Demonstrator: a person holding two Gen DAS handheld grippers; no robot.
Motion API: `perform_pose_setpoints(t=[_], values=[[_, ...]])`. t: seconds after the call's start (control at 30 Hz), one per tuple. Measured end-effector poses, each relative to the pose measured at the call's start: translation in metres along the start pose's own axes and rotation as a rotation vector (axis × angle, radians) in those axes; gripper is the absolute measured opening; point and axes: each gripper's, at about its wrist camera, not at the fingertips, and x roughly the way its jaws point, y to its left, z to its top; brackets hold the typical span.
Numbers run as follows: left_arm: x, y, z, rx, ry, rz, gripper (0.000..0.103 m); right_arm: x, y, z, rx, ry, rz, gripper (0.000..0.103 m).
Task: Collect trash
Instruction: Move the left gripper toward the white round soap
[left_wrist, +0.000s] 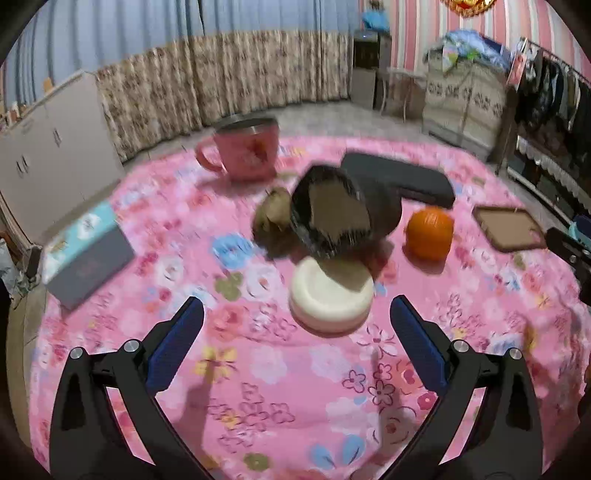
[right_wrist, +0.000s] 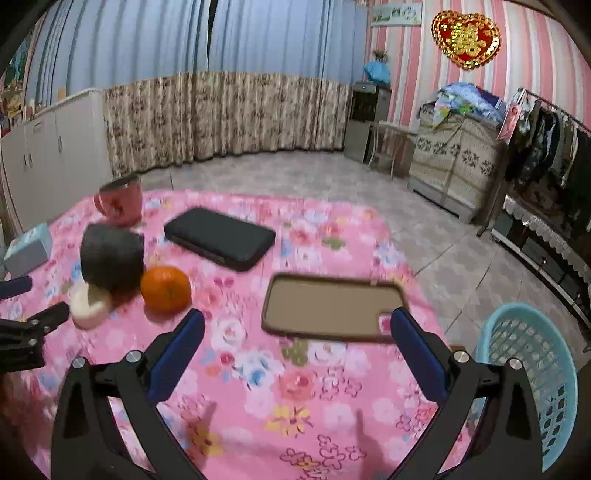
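A crumpled brownish wad (left_wrist: 271, 216) lies on the pink floral tablecloth (left_wrist: 258, 369), beside a tipped dark heart-shaped container (left_wrist: 332, 210). A white round tub (left_wrist: 330, 299) sits just in front of the container. My left gripper (left_wrist: 295, 339) is open and empty, just short of the tub. My right gripper (right_wrist: 297, 350) is open and empty, close to a brown phone case (right_wrist: 328, 308). A light blue mesh basket (right_wrist: 532, 373) stands off the table's right edge. The wad is hidden in the right wrist view.
An orange (left_wrist: 430, 232) and a black case (left_wrist: 402, 179) lie behind the container. A pink mug (left_wrist: 245, 151) stands at the back. A tissue box (left_wrist: 85, 254) lies at the left. Cabinets, curtains and a clothes rack ring the room.
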Motion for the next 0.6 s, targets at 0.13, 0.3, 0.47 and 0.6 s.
perform_pose_setpoints(t=[0.13, 0.3, 0.47, 0.6], values=[[0.021, -0.001, 0.006, -0.036, 0.040, -0.014, 0.097, 0.002, -0.001, -0.002, -0.015, 0.011, -0.017, 0.098], [0.032, -0.013, 0.011, 0.001, 0.067, -0.021, 0.097, 0.006, -0.001, 0.000, -0.012, 0.022, -0.020, 0.098], [0.040, -0.016, 0.011, 0.007, 0.115, -0.052, 0.076, 0.009, -0.007, 0.001, 0.029, 0.043, -0.007, 0.098], [0.037, -0.010, 0.010, -0.017, 0.098, -0.078, 0.062, 0.010, -0.007, 0.002, 0.029, 0.043, -0.011, 0.098]])
